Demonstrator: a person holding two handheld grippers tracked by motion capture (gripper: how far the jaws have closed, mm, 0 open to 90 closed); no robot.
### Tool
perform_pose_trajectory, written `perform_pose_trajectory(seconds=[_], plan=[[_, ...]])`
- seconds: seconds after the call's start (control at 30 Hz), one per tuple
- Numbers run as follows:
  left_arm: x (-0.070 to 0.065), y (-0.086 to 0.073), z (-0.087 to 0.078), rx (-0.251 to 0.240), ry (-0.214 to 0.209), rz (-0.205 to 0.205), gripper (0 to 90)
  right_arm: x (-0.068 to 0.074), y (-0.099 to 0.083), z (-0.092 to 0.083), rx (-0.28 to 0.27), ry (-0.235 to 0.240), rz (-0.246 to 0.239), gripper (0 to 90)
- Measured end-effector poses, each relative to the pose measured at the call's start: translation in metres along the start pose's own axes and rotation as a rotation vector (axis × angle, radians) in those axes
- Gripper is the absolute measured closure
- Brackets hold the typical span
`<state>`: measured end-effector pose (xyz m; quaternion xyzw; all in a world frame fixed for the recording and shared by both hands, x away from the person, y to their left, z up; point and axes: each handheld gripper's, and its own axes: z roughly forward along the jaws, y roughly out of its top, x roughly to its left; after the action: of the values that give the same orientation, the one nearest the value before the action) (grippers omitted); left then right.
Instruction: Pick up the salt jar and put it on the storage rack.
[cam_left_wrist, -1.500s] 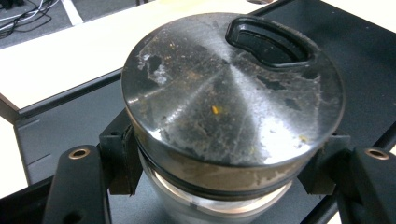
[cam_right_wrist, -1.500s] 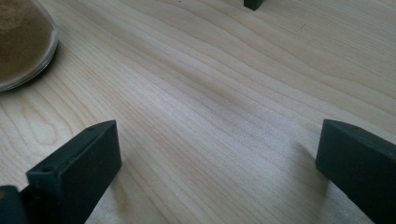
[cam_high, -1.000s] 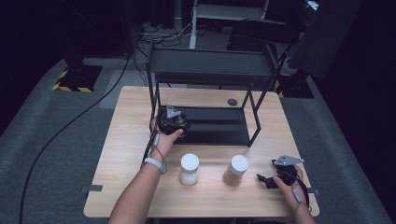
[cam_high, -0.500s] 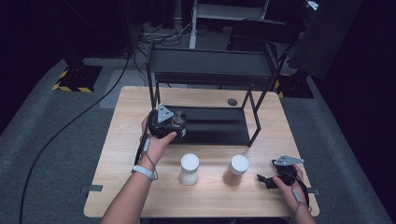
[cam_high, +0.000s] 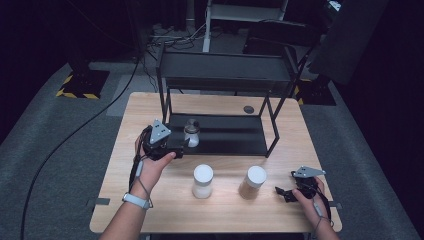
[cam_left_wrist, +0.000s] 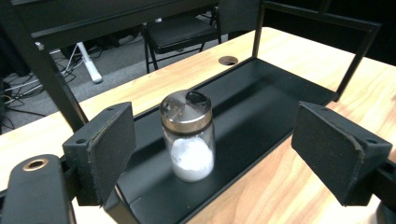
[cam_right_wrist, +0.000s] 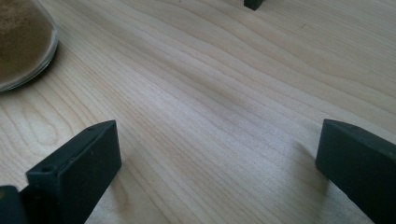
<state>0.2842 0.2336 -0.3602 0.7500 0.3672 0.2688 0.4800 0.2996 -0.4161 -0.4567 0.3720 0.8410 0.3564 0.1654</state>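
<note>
Left gripper (cam_left_wrist: 212, 154) hangs at the left end of the black shelf rack (cam_high: 225, 135) with its jaws apart, which have just been opening a little further; a small glass shaker (cam_left_wrist: 189, 135) with a metal lid and white powder inside stands upright on the rack's bottom tray, between the two pads but touching neither. Right gripper (cam_right_wrist: 219, 158) rests low over the bare wooden table (cam_high: 150, 210) near its front right corner, jaws wide apart with nothing between them. Two white-lidded jars stand upright on the table in front of the rack, well apart from both grippers: one of pale powder (cam_high: 202, 181) and one of brown powder (cam_high: 252, 182).
</note>
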Motion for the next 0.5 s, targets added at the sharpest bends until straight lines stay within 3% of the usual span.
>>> perform_pose_trajectory(seconds=[0.5], plan=[[-0.004, -0.008, -0.029, 0.008, -0.017, 0.023, 11.6, 0.0, 0.0, 0.0, 0.0, 0.0, -0.001, 0.1]])
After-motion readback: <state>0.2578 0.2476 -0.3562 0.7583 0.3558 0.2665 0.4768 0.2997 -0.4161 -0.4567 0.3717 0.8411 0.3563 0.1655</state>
